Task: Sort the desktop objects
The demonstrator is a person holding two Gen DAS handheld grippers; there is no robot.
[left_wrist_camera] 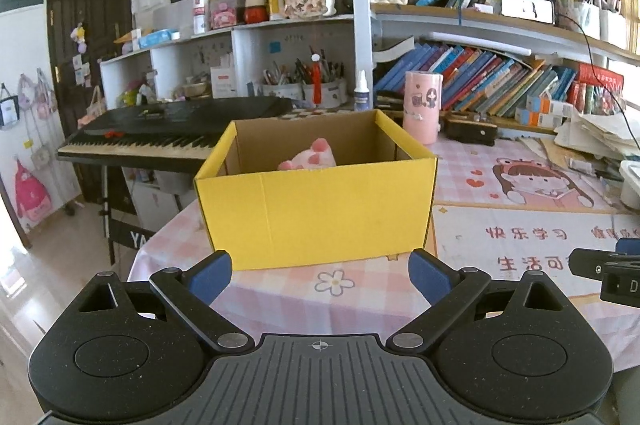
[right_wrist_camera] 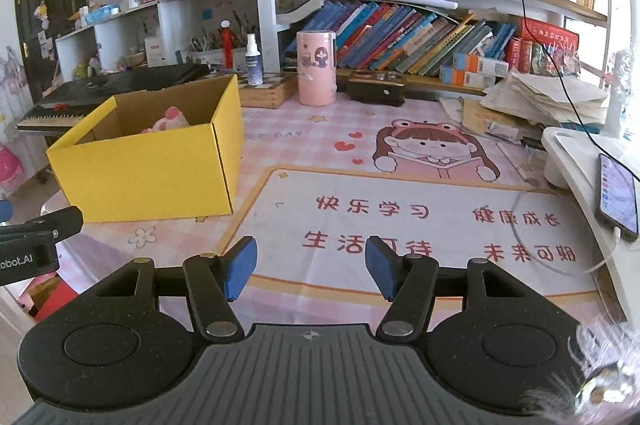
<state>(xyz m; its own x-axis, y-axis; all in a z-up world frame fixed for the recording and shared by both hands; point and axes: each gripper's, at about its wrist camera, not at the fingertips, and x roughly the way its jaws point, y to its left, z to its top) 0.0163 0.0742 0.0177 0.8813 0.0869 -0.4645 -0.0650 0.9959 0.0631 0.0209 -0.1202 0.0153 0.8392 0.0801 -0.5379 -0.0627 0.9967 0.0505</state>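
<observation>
Tongs on both sides hold nothing: my left tongs [left_wrist_camera: 320,275] stand wide before the yellow box [left_wrist_camera: 316,201], my right tongs [right_wrist_camera: 311,267] half open over the printed mat [right_wrist_camera: 400,225]. A pink plush toy [left_wrist_camera: 310,157] already lies inside the box. The tabletop [right_wrist_camera: 304,129] nearby looks cleared, so I judge I should choose the next object first, maybe the pink cup [right_wrist_camera: 316,67], then approach slowly and level.

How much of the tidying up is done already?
Done: a pink plush toy already lies inside the yellow box. In hand: nothing, since the left gripper and the right gripper both have open, empty jaws. Left: the pink cup, the spray bottle and the pile of papers are on the desk; whether they go in, I cannot tell.
</observation>
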